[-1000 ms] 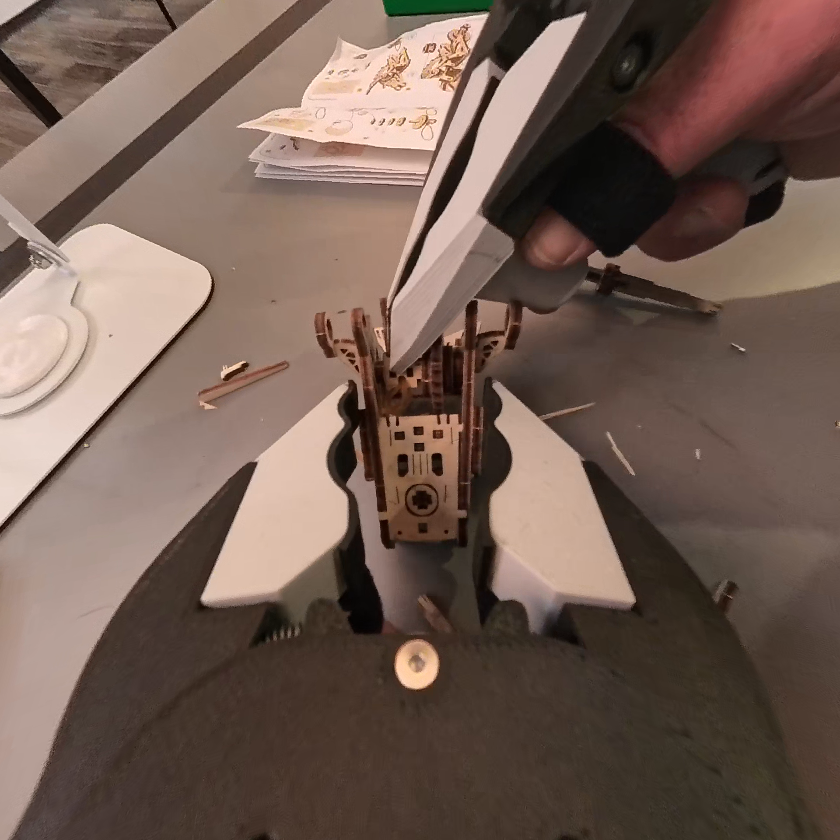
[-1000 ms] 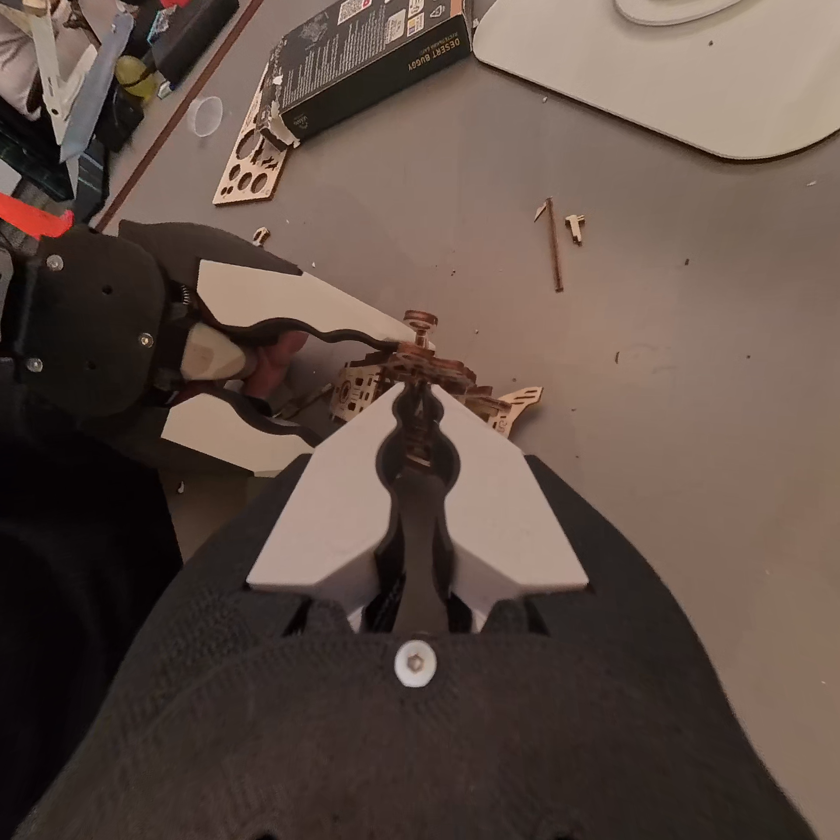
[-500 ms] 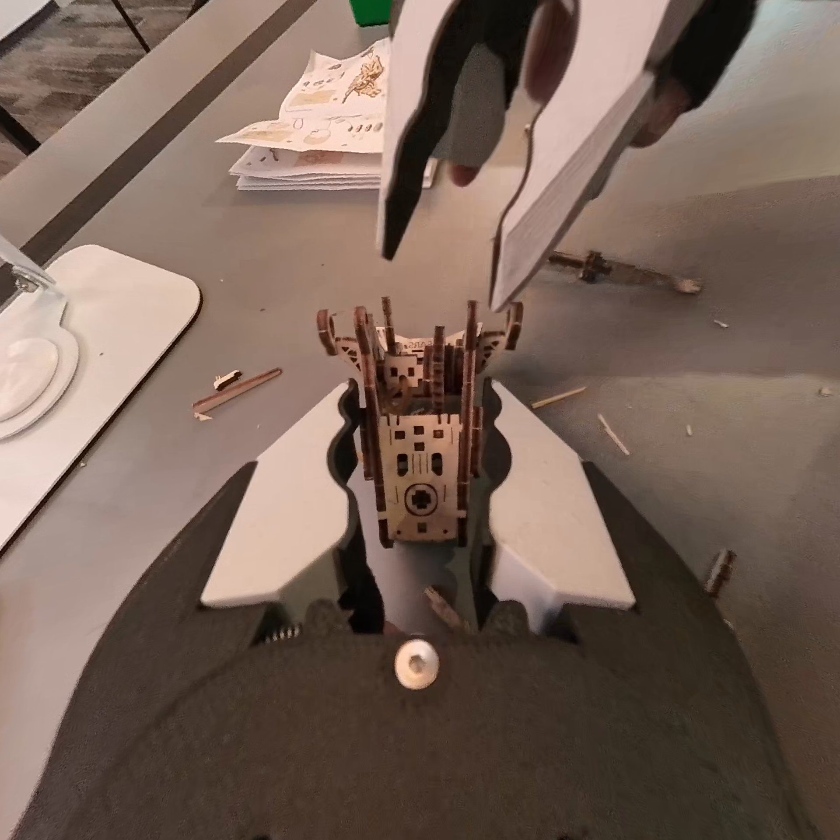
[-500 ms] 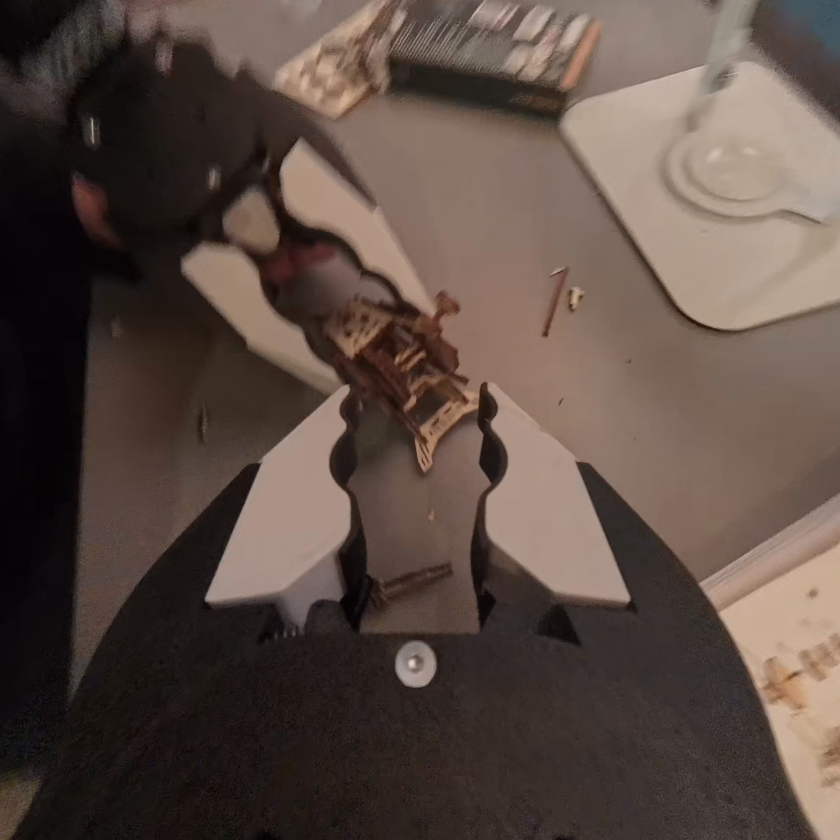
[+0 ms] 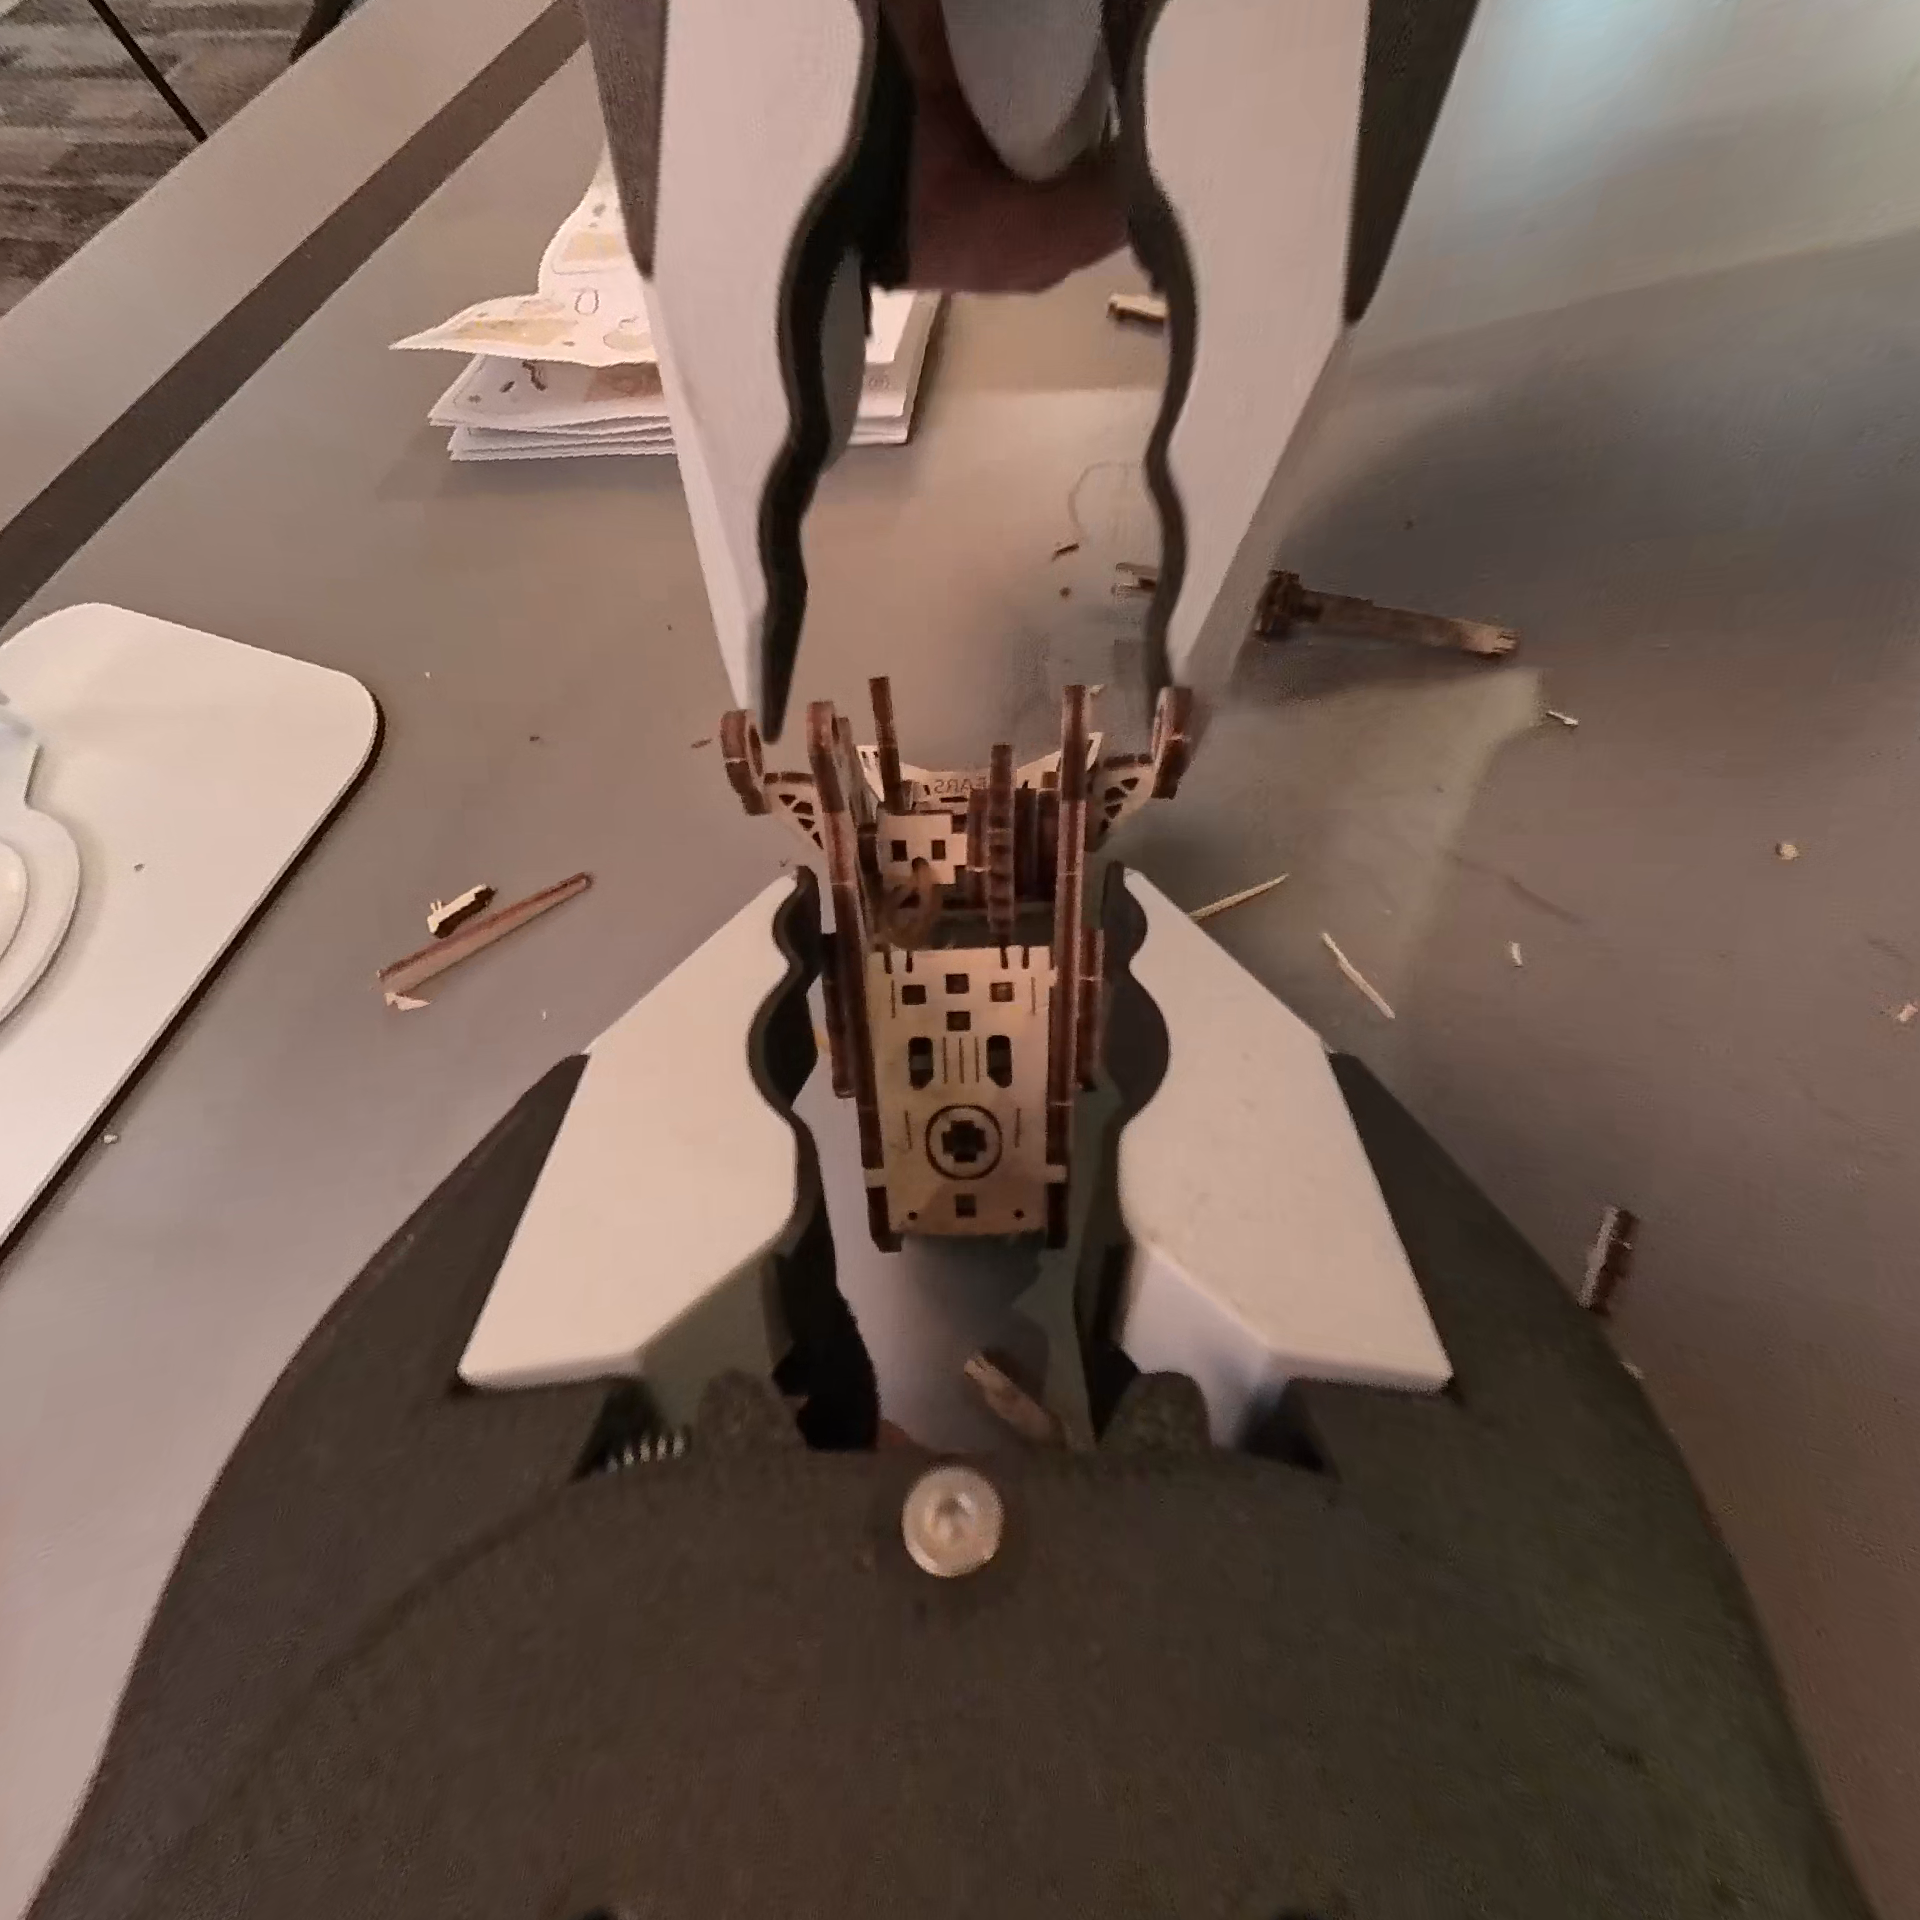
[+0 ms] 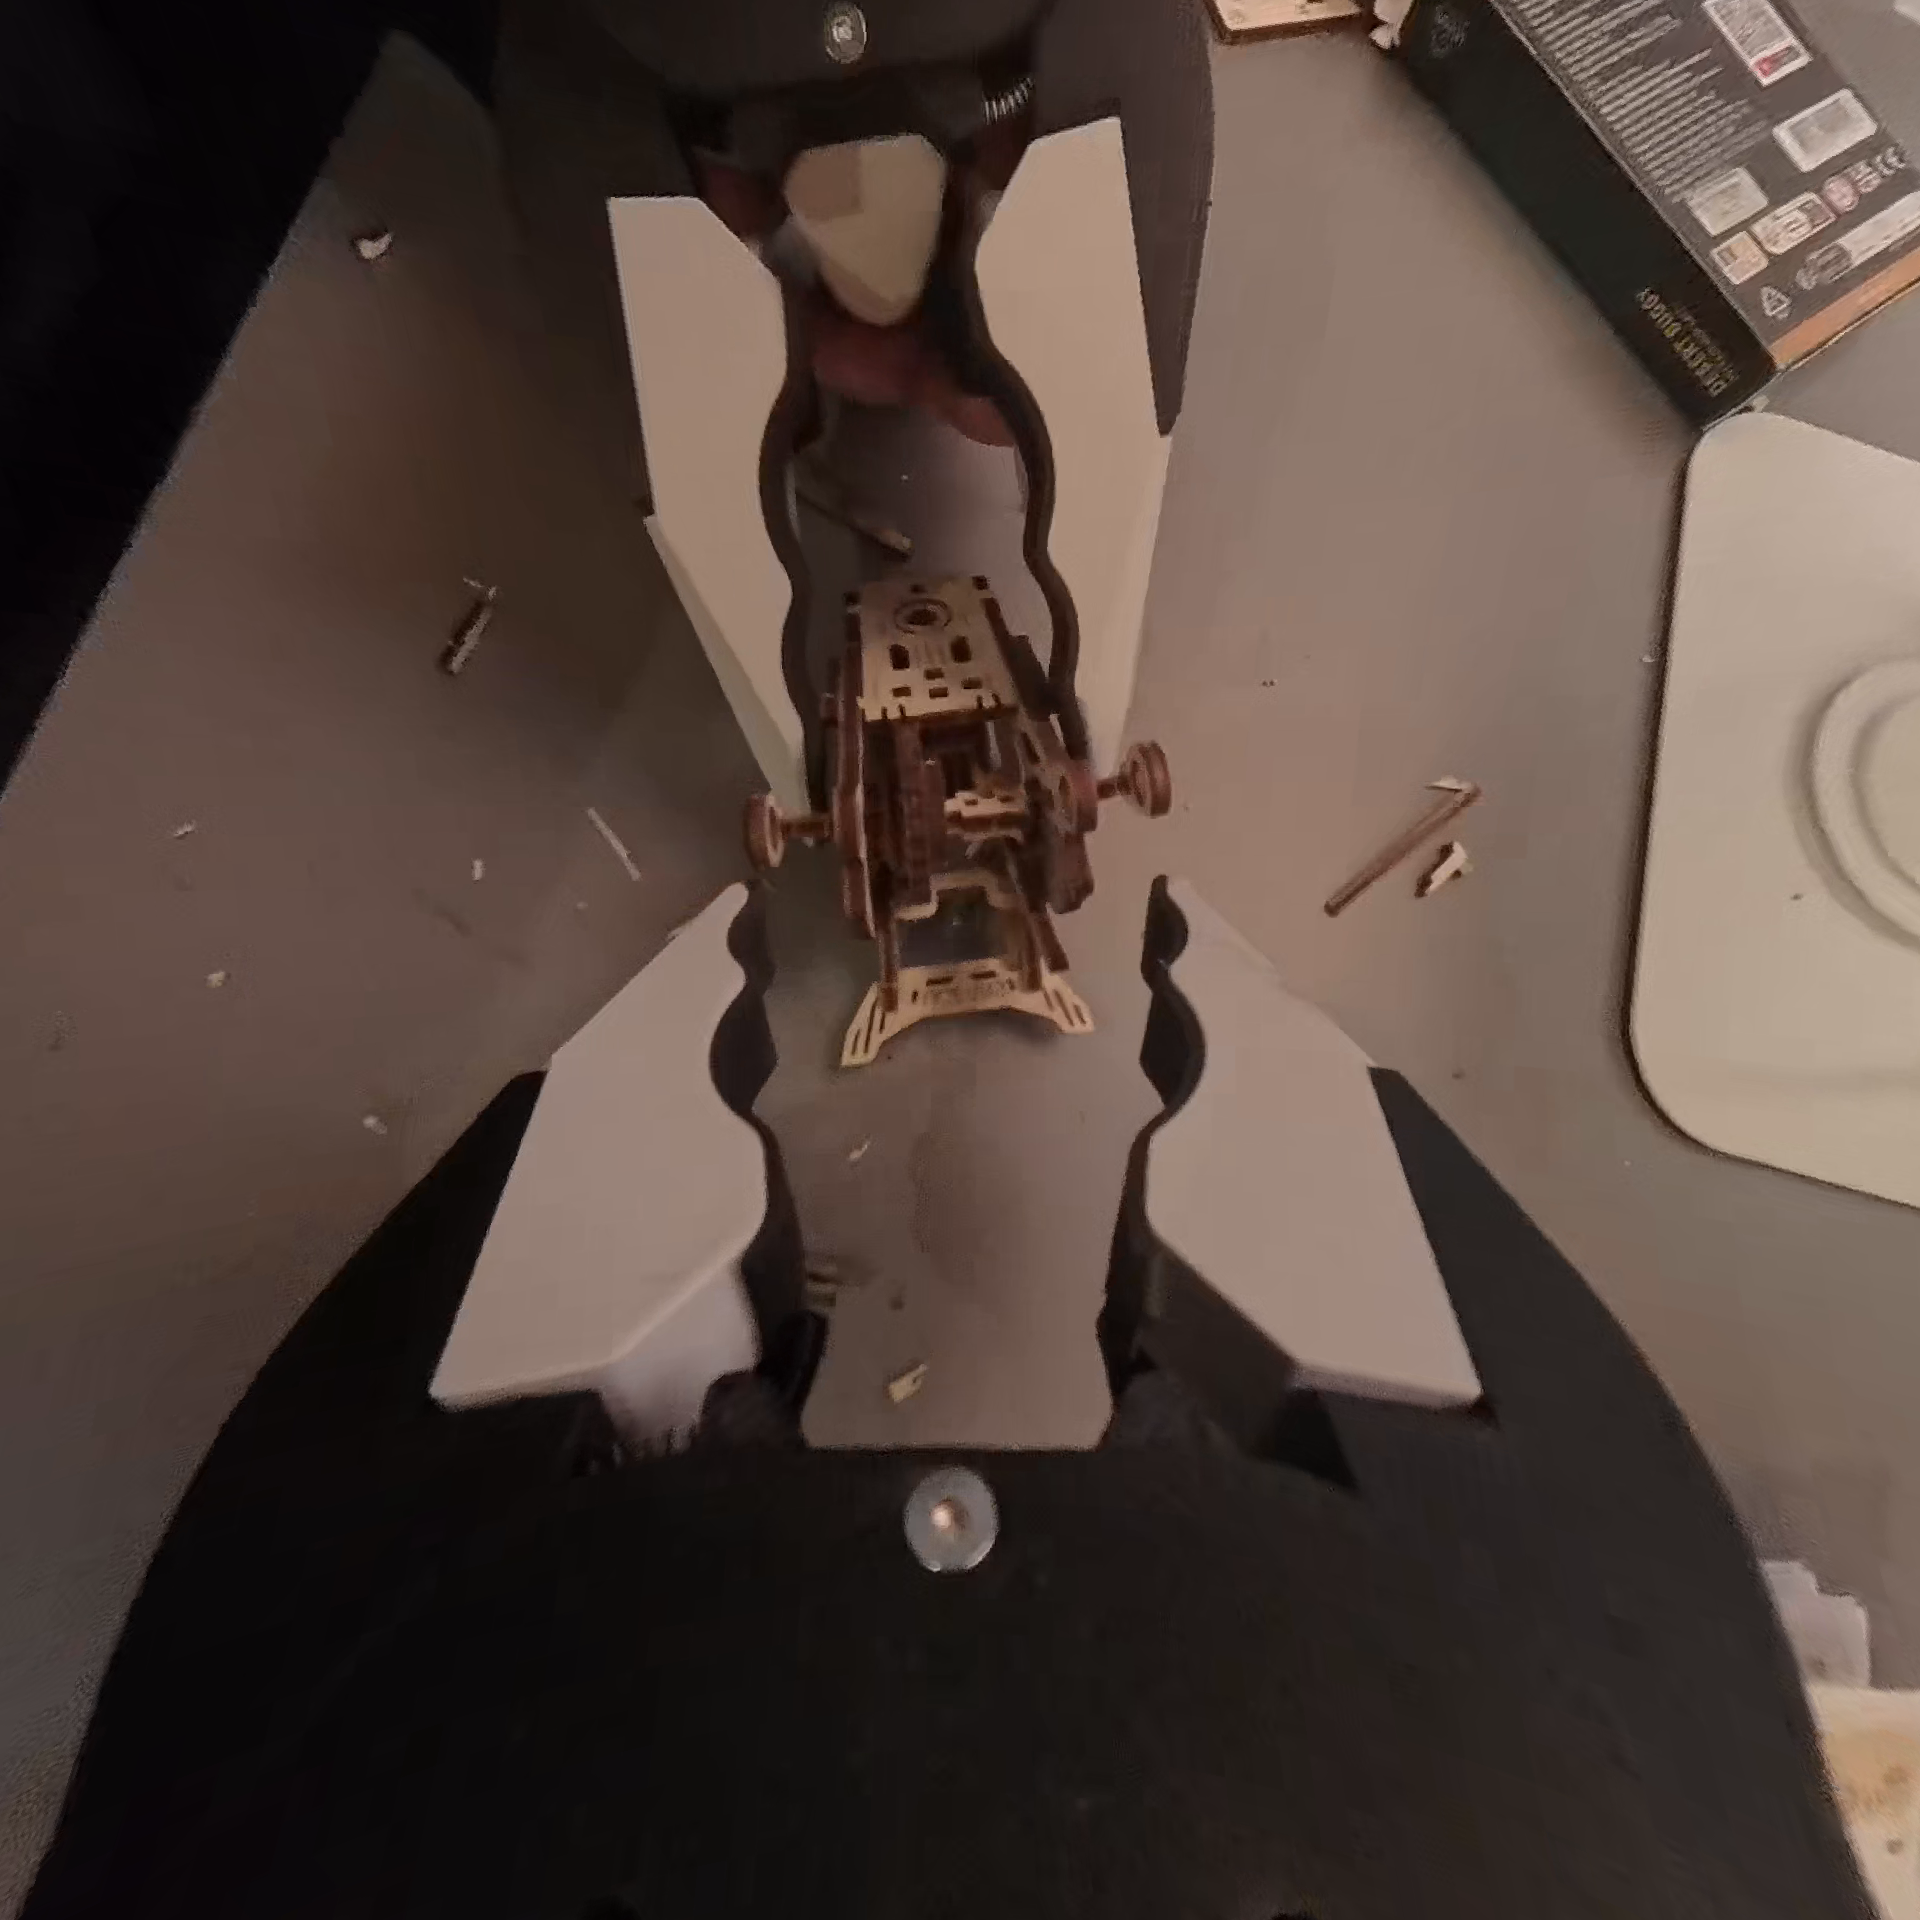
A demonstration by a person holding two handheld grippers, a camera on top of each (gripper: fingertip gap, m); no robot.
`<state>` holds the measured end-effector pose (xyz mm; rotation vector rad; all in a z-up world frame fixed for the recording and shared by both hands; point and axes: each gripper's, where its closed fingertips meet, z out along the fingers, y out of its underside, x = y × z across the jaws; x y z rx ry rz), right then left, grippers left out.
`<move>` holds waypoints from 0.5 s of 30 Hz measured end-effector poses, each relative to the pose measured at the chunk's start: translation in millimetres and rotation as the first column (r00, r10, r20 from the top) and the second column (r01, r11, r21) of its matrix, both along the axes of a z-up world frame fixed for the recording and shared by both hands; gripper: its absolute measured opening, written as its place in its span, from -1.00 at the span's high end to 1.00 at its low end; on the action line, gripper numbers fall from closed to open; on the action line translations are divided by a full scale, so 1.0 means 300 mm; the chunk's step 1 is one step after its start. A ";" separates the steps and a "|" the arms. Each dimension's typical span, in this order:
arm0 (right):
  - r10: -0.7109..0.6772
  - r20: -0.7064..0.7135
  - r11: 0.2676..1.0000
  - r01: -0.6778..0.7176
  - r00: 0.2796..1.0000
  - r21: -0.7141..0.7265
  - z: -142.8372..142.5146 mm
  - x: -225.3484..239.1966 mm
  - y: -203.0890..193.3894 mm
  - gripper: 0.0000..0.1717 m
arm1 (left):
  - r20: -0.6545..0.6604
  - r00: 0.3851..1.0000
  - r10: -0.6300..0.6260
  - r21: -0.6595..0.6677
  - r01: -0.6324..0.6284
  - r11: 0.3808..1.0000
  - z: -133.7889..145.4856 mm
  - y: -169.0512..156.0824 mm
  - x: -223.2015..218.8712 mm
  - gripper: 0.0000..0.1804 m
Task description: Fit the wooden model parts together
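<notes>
The wooden model (image 5: 961,1081), a small pale-and-brown chassis with an axle and small wheels, sits between the white fingers of my left gripper (image 5: 961,894), which is shut on its sides. In the right wrist view the model (image 6: 935,665) shows in the left gripper (image 6: 935,748), which reaches in from the top. My right gripper (image 6: 954,899) is wide open. Its fingertips stand on either side of the model's curved front end without touching it. In the left wrist view the right gripper (image 5: 971,698) comes down from the top, its tips by the model's outer hooks.
On the grey table lie instruction sheets (image 5: 582,343), a white board (image 5: 156,831), a thin wooden stick (image 5: 488,930), an axle piece (image 5: 1382,623) and wood splinters. A dark kit box (image 6: 1683,177) lies at the top right of the right wrist view. Only a small space, under 4 cm, lies between the two pairs of fingers. Left tips and right tips are each some 10 centimetres from the thin wooden stick (image 5: 488,930). It turns up in the right wrist view (image 6: 1407,858) as well.
My right gripper was shut at the top of the model. It has opened wide, lifted off and swung round to face the left gripper, straddling the model's far end. The left gripper has kept its hold.
</notes>
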<state>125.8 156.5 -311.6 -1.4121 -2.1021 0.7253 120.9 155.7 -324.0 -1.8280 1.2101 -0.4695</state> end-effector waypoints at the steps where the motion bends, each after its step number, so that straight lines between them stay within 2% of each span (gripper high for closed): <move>1: 0.006 -0.002 1.000 -0.006 1.000 -0.002 -0.008 -0.006 -0.005 0.27 | 0.000 1.000 -0.004 0.000 0.004 1.000 0.000 0.000 -0.001 0.42; 4: -0.003 -0.032 1.000 0.003 0.999 0.000 -0.016 -0.018 -0.003 0.46 | 0.009 1.000 -0.022 -0.013 0.022 1.000 -0.001 -0.008 0.006 0.42; 15: 0.015 -0.040 1.000 -0.016 0.999 -0.021 -0.017 -0.017 -0.012 0.49 | 0.008 0.999 -0.041 -0.020 0.042 0.999 -0.001 -0.012 0.009 0.43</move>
